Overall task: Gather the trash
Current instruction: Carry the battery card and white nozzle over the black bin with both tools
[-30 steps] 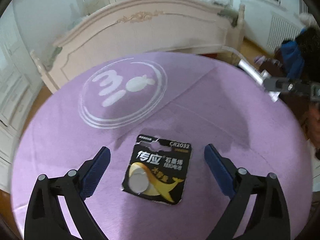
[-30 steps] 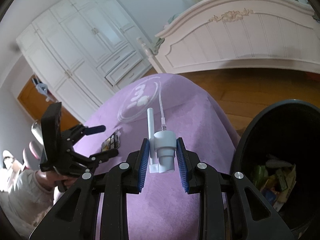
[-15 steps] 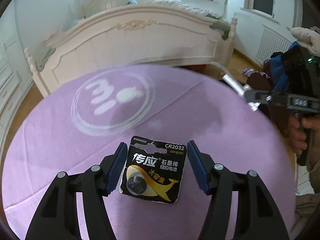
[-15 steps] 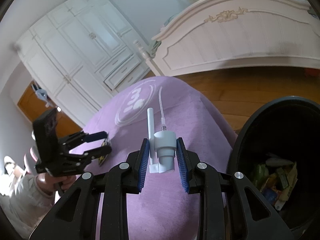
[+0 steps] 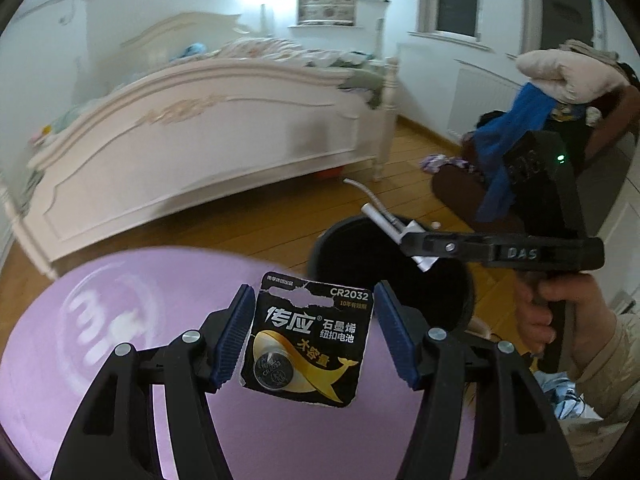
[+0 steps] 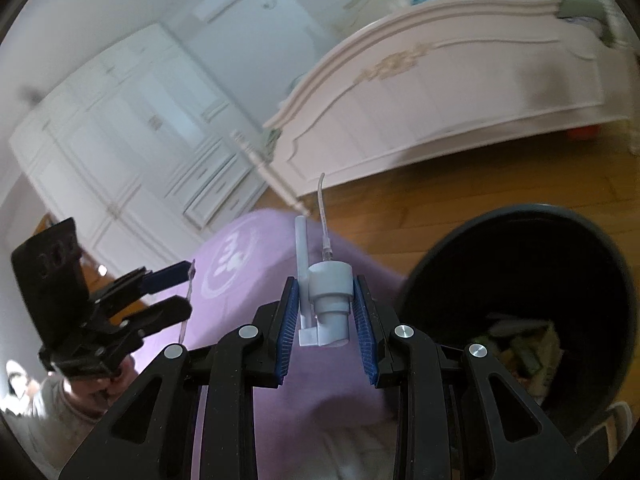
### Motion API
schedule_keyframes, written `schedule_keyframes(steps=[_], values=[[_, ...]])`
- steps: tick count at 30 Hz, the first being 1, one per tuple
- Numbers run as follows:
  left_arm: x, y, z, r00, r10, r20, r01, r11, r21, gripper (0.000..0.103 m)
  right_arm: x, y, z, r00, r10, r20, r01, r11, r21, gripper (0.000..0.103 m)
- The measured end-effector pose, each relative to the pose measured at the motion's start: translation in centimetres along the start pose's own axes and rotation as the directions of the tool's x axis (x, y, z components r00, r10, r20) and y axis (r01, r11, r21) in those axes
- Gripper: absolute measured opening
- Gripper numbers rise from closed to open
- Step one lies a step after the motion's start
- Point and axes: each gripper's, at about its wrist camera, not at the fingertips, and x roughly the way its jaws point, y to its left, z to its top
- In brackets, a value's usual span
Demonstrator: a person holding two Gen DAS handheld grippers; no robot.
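Both loads are up off the table point(image 5: 132, 364): left gripper point(image 5: 314, 334) clamps the card point(image 5: 310, 340), right gripper point(image 6: 326, 312) clamps the pump point(image 6: 328, 296). Next: carry over the bin point(image 6: 500, 240) and release.

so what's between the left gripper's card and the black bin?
Nothing solid. In the left wrist view the battery card hangs in the left gripper with only purple tabletop edge and open air before the bin.
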Motion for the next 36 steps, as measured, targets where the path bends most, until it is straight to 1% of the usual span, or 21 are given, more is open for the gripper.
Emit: schedule_keyframes(steps=[8, 14, 23, 36], values=[[4.2, -5.3, 3.2, 0.995, -0.099, 0.008, 0.098, 0.992, 0.077, 0.061, -3.1, -5.4, 0.0, 0.995, -0.086, 0.052, 0.081, 0.991, 0.102, 0.028], [6.7, -8.2, 4.1, 0.989, -0.15, -0.008, 0.15, 0.982, 0.112, 0.061, -4.1, -8.3, -0.5, 0.99, -0.127, 0.062, 0.116, 0.981, 0.158, 0.028], [9.6, -9.6, 4.6, 0.982, -0.182, -0.048, 0.186, 0.974, 0.126, 0.061, -4.1, -11.7, -1.7, 0.988, -0.153, 0.036, 0.142, 0.966, 0.214, 0.028], [11.5, -9.8, 4.8, 0.976, -0.199, -0.084, 0.208, 0.97, 0.124, 0.061, -3.0, -14.0, -2.8, 0.985, -0.17, 0.0, 0.165, 0.953, 0.254, 0.028]])
